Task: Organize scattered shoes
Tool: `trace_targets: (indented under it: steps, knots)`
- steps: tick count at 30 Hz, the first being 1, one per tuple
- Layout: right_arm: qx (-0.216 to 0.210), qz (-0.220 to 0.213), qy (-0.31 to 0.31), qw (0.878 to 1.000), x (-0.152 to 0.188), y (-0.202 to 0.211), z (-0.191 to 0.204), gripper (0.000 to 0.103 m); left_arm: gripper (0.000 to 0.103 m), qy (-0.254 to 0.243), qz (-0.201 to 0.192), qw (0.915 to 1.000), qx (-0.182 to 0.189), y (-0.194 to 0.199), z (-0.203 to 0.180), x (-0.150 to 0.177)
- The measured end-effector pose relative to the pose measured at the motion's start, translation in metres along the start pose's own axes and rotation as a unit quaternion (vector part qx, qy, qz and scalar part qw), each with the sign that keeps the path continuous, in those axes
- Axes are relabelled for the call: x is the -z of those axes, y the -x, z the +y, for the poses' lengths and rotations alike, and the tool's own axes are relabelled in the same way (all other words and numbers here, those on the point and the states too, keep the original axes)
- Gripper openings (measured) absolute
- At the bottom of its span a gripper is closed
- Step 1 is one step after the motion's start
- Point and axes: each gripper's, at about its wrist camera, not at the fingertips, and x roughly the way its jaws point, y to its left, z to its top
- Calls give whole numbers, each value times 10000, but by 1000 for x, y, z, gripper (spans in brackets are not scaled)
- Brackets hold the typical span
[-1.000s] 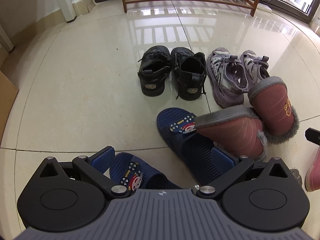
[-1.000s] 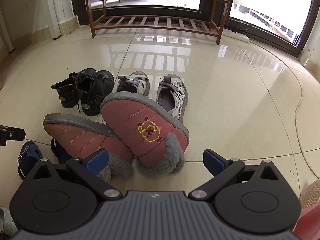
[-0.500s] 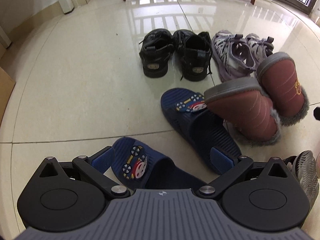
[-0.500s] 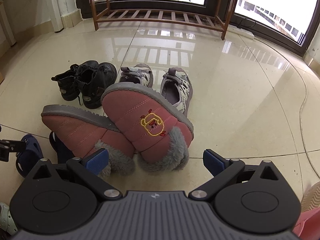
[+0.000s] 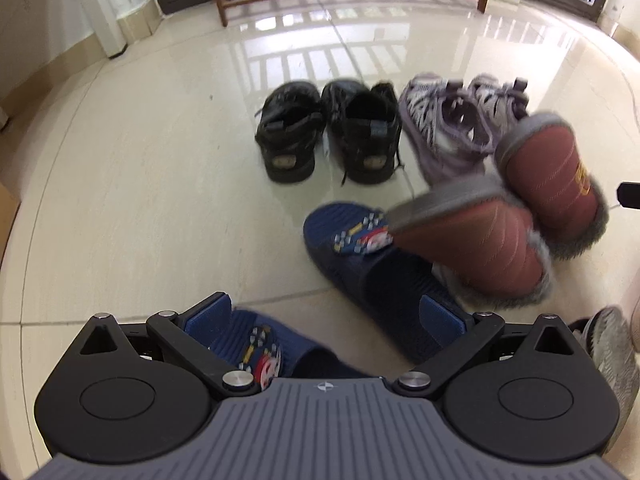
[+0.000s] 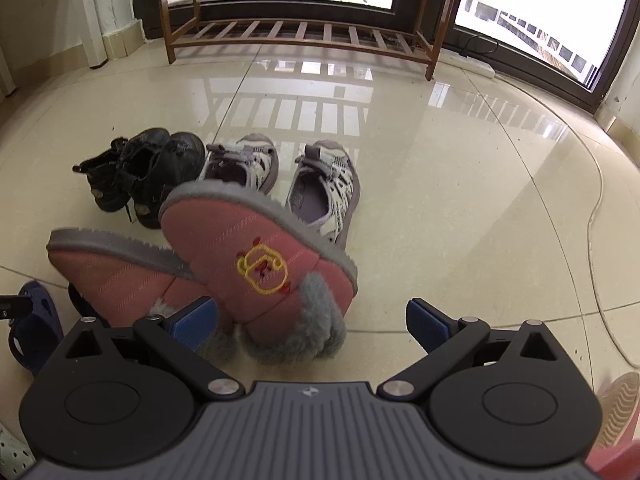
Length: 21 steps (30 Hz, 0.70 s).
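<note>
Both jaws are spread wide, nothing gripped. The left gripper (image 5: 324, 312) has been drawn back toward the near blue slipper (image 5: 256, 344) (pink slippers (image 6: 256, 264) untouched), so pickup is judged imminent.

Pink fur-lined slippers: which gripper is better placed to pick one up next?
Probably the right. The right gripper is open with the embroidered pink slipper directly between its fingers, while the left gripper is open over a blue slide.
</note>
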Motion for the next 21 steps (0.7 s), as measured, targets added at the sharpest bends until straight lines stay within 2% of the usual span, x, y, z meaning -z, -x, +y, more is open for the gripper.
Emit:
trace_targets:
  steps: [4, 12, 19, 21]
  knots:
    - [-93, -66, -1, 9999, -20, -3, -4, 102, 99, 26, -211, 9997, 130, 6, 6, -19]
    - [-120, -105, 41, 9999, -46, -11, -6, 101, 92, 6, -391, 9992, 20, -7, 17, -57]
    - [-209, 65, -27, 9998, -38, -15, -8, 101, 79, 14, -308, 9995, 42, -27, 21, -67]
    - [-267, 203, 4, 9994, -25, -15, -6, 101, 75, 2, -294, 9995, 91, -28, 20, -64]
